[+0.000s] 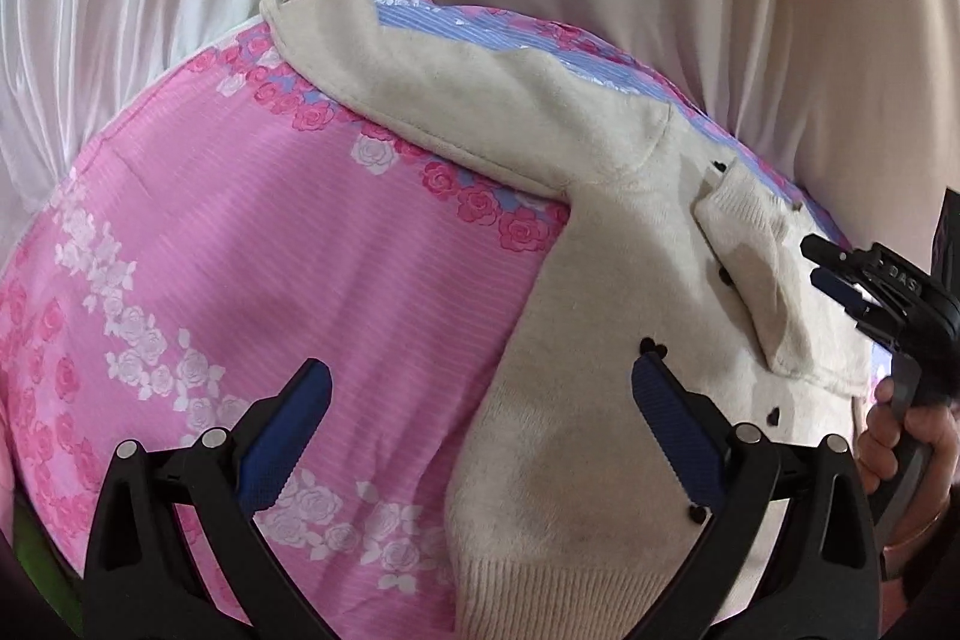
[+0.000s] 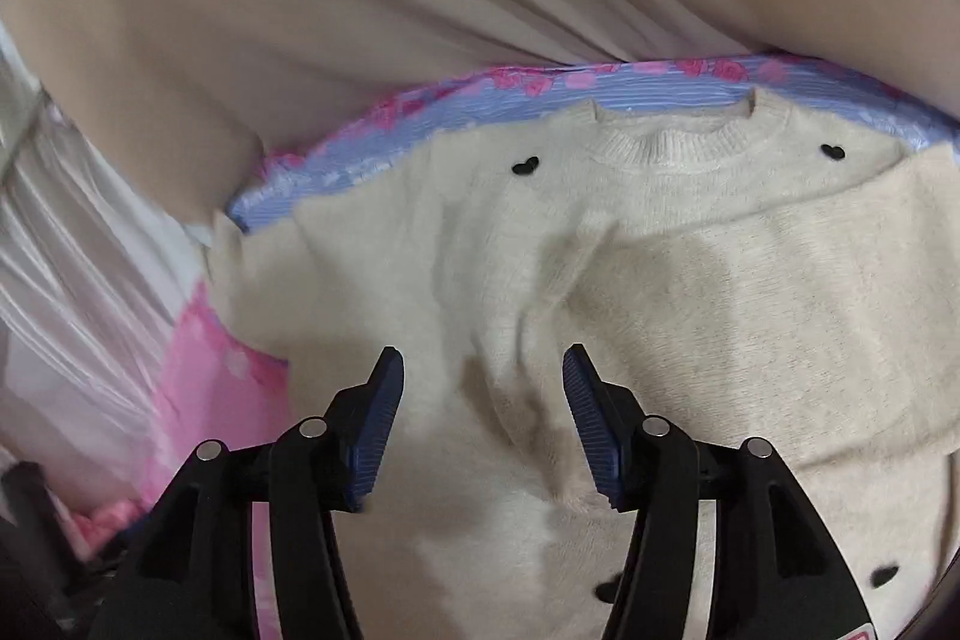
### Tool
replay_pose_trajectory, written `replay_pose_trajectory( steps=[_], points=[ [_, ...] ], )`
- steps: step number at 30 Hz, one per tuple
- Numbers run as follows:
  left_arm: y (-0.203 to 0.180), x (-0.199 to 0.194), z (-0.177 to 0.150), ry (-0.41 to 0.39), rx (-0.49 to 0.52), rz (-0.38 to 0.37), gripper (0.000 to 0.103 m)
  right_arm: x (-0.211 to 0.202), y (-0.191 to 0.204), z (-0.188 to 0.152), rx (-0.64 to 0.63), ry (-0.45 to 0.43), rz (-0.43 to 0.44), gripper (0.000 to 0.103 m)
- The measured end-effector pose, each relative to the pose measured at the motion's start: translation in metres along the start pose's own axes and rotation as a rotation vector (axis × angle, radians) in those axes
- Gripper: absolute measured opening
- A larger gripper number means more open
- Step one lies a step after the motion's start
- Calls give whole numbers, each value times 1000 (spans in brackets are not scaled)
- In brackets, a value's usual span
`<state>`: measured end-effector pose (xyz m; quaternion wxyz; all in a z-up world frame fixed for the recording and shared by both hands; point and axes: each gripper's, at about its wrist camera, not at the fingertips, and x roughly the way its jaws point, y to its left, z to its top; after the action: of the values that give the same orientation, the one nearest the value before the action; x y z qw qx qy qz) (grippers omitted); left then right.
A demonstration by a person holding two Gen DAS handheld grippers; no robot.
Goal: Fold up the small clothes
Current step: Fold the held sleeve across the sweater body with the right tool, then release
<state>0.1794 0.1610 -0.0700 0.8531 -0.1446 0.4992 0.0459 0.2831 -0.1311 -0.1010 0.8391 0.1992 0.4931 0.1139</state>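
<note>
Careful: both your left gripper (image 1: 480, 430) and right gripper (image 2: 483, 421) hang spread, pinching nothing. Nip only the fuzzy cream sweater (image 2: 660, 280), or the pink floral sheet (image 1: 270, 250) lifts with it.

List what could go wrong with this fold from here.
1. The right sleeve, already folded across the sweater, may slide back if the body is tugged.
2. The left gripper straddles the sweater's edge over the pink sheet; it could pinch the sheet too.
3. The right gripper, jaws open over fuzzy knit, could snag or bunch it.
</note>
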Motion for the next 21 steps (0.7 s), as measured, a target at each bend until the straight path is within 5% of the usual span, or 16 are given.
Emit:
replay_pose_trajectory(
  steps=[4, 7, 10, 12, 13, 15, 18, 21],
  points=[
    [-9, -1, 10, -2, -12, -15, 98, 35, 22, 9, -28, 114, -3, 55],
    [-11, -12, 14, -29, -14, -27, 98, 35, 19, 22, -3, 71, -58, 59],
    [-5, -18, 12, -57, 11, -5, 98, 35, -9, 27, 78, 41, -74, 73],
    [-1, -13, 10, -43, 13, 8, 98, 59, -27, 25, 159, 135, 27, 14],
    [0, -8, 10, -23, 11, 10, 98, 61, -27, 23, 162, 161, 60, 13],
    [1, -5, 11, -10, 4, 20, 98, 27, -19, 28, 146, 32, 85, 12],
    [4, -6, 15, -34, -11, 1, 98, -61, 0, 42, 79, -252, -45, 14],
    [-1, 2, 19, -23, 6, -8, 98, -76, 30, 54, -25, -281, -105, 28]
  ],
)
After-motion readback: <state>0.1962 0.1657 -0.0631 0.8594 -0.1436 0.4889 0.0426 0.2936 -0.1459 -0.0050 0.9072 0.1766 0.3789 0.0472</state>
